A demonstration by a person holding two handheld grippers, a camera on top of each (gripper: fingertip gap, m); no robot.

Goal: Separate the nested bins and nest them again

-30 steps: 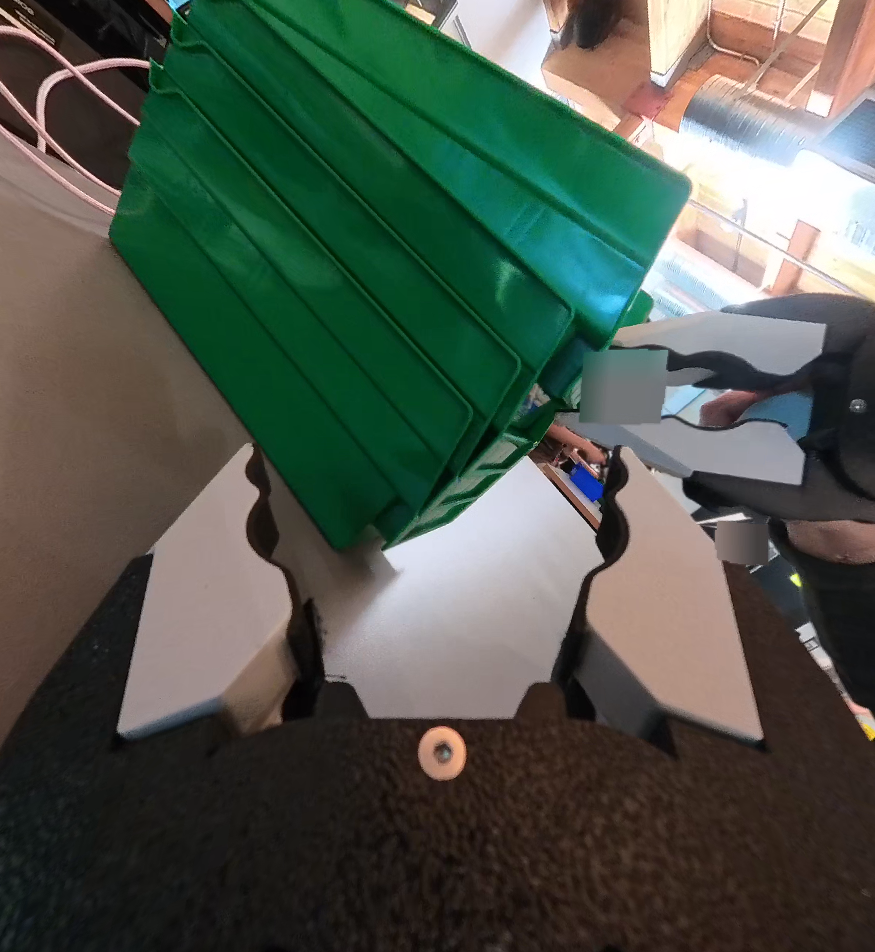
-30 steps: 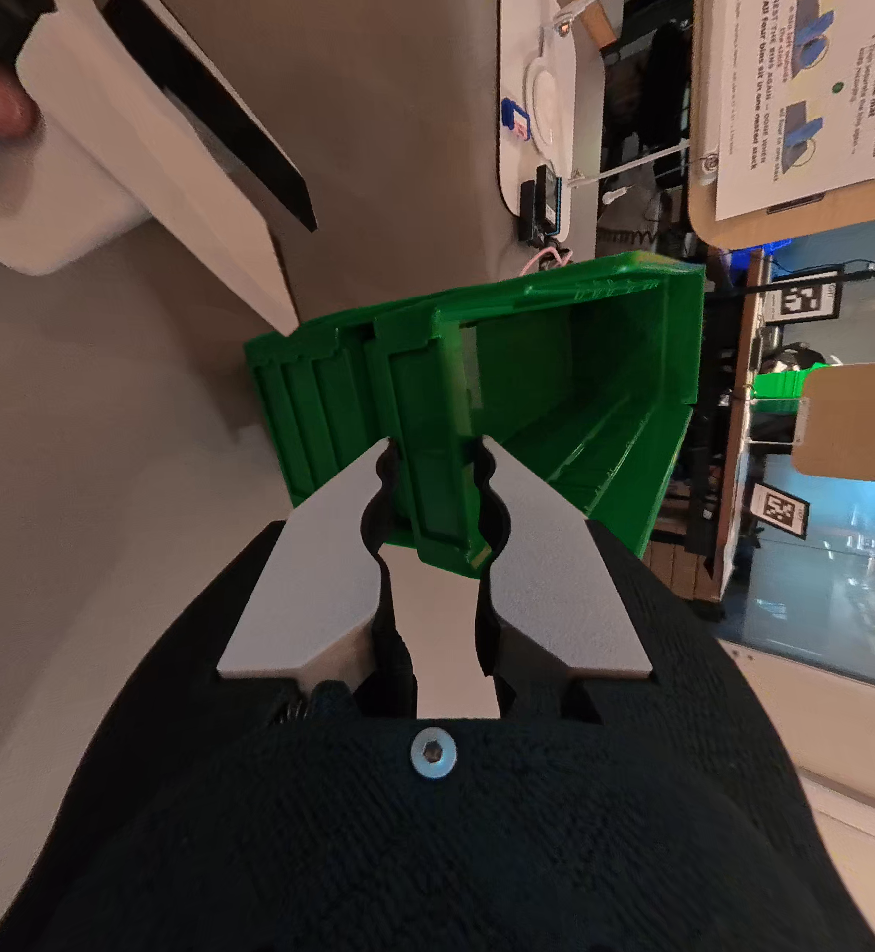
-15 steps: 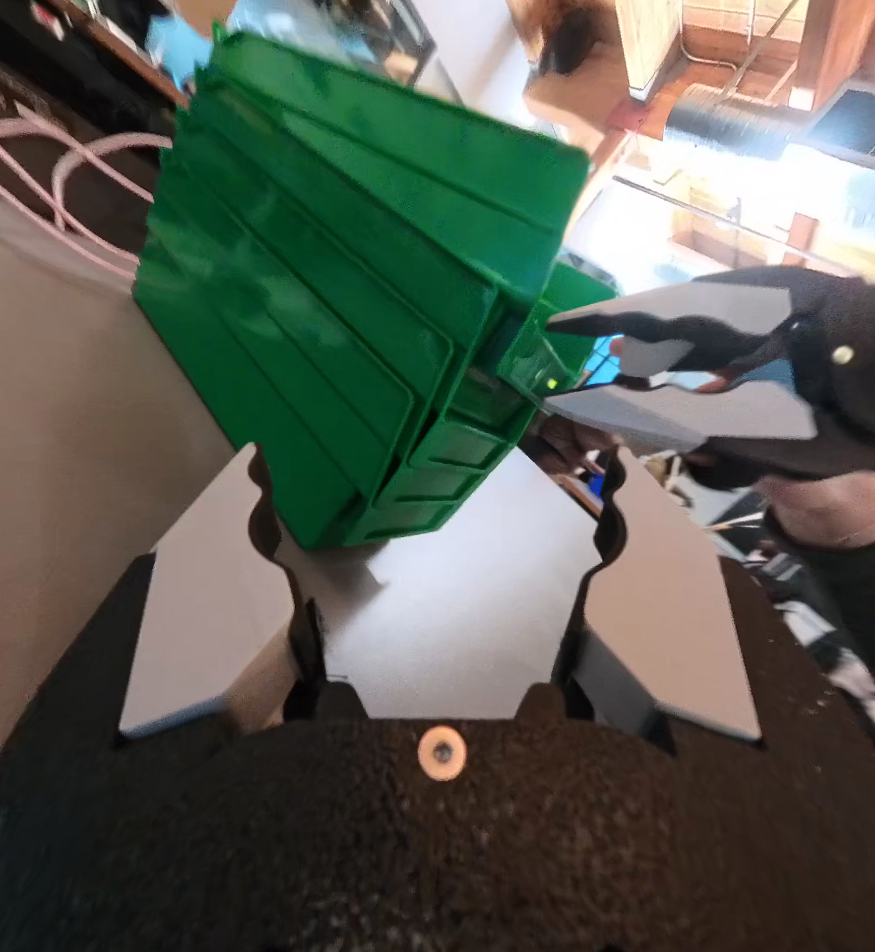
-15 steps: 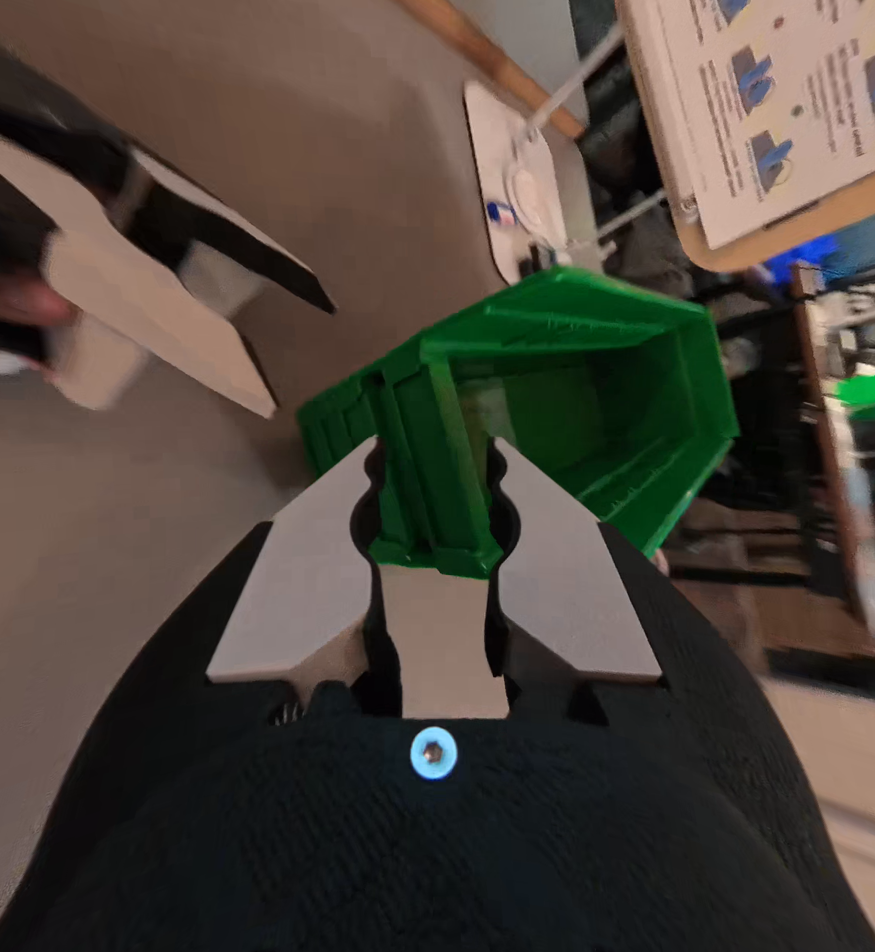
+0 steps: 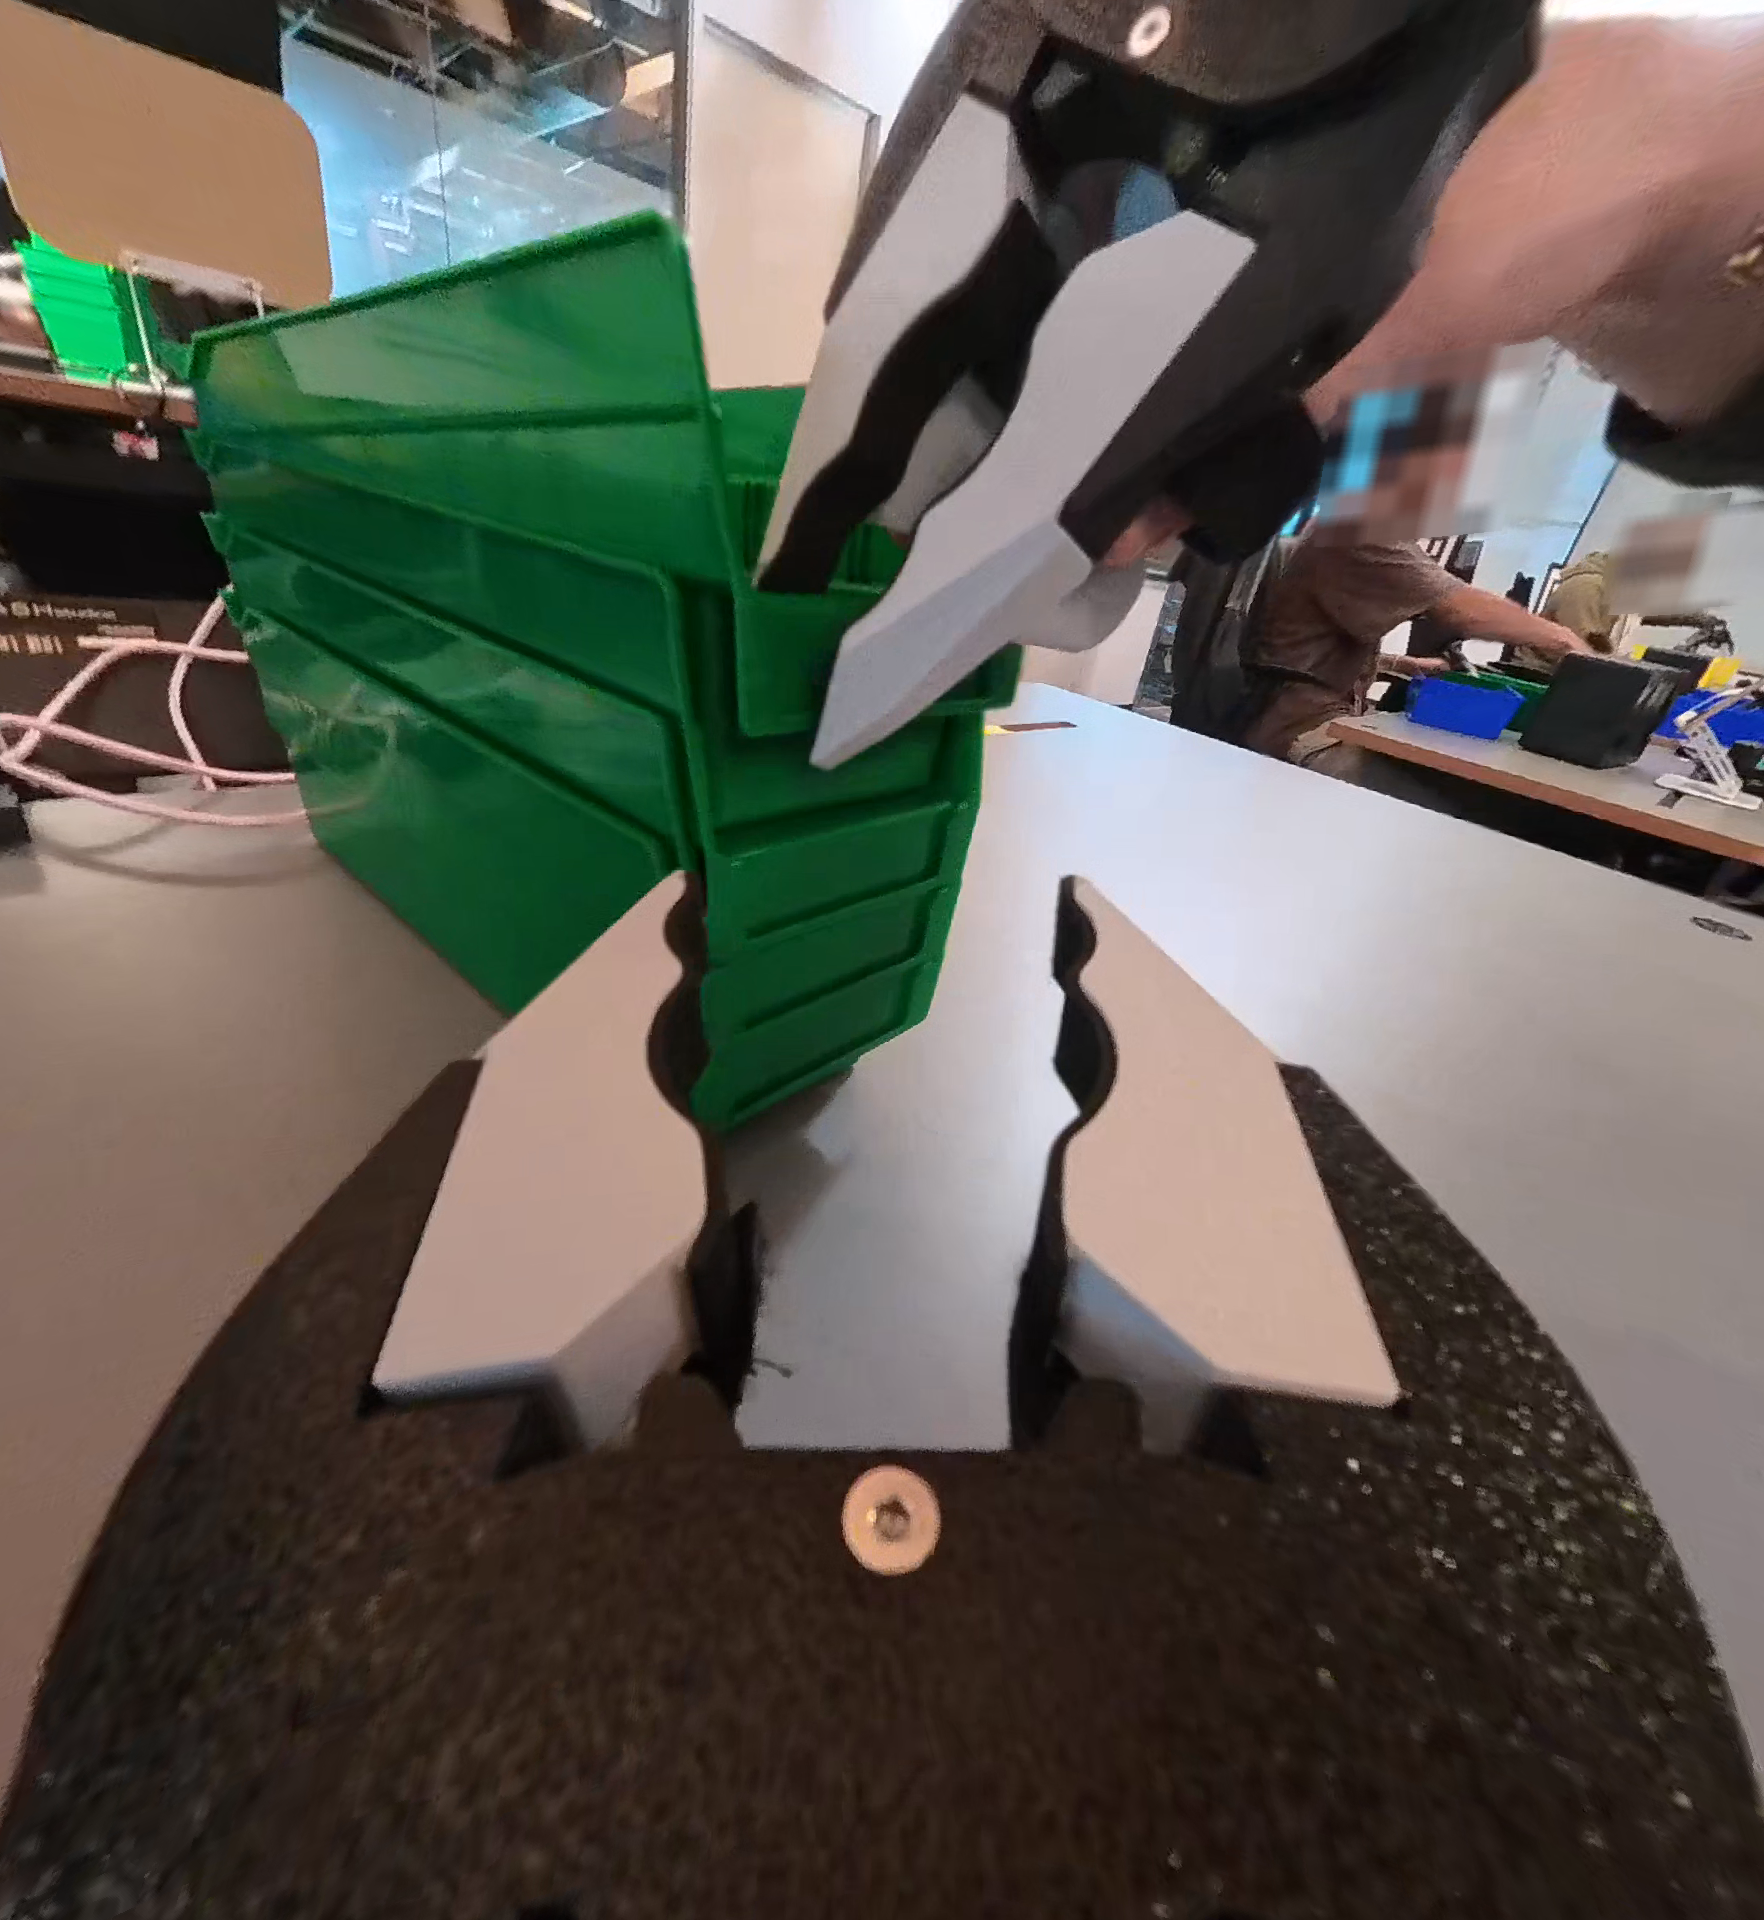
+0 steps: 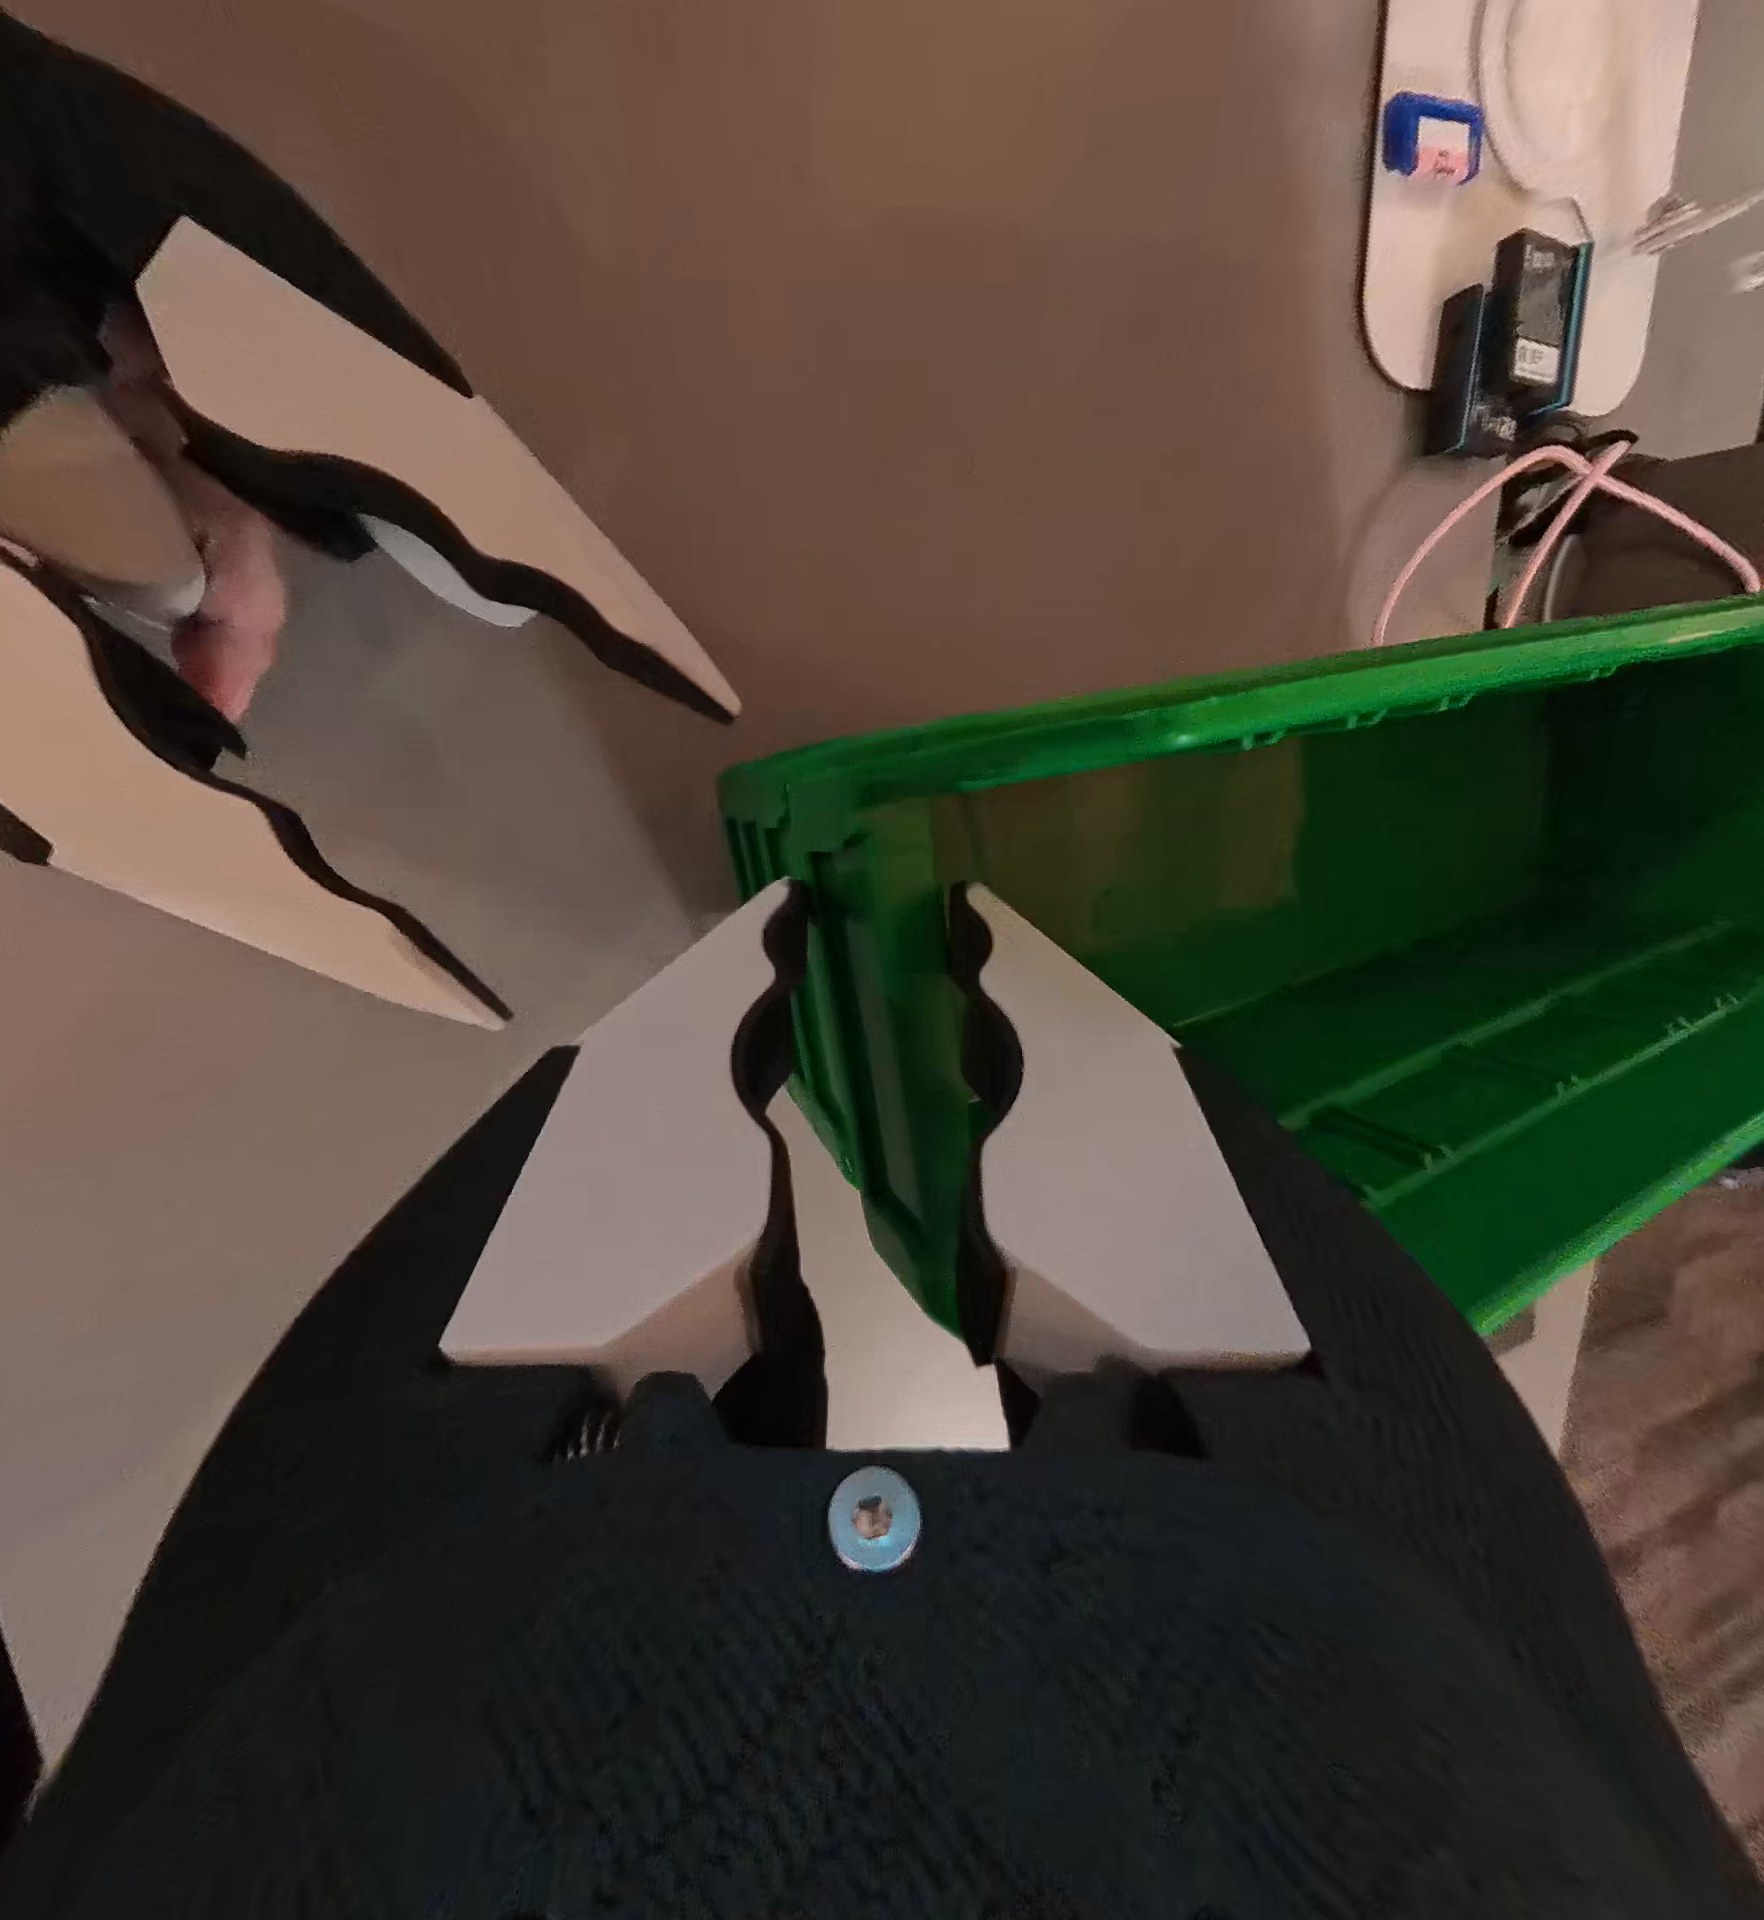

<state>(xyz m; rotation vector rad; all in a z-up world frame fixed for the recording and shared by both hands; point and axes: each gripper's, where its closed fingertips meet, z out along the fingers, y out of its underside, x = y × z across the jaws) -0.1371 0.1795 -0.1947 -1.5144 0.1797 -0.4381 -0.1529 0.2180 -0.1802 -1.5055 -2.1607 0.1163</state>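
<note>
Bin (image 6: 899,1091) wall between right gripper (image 6: 873,904) fingers

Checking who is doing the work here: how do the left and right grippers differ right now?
The right gripper is shut on the top green bin's front wall; the left gripper is open and holds nothing. The right reaches down onto the nested bin stack from above; the left sits low by the stack's base. Both have grey fingers.
</note>
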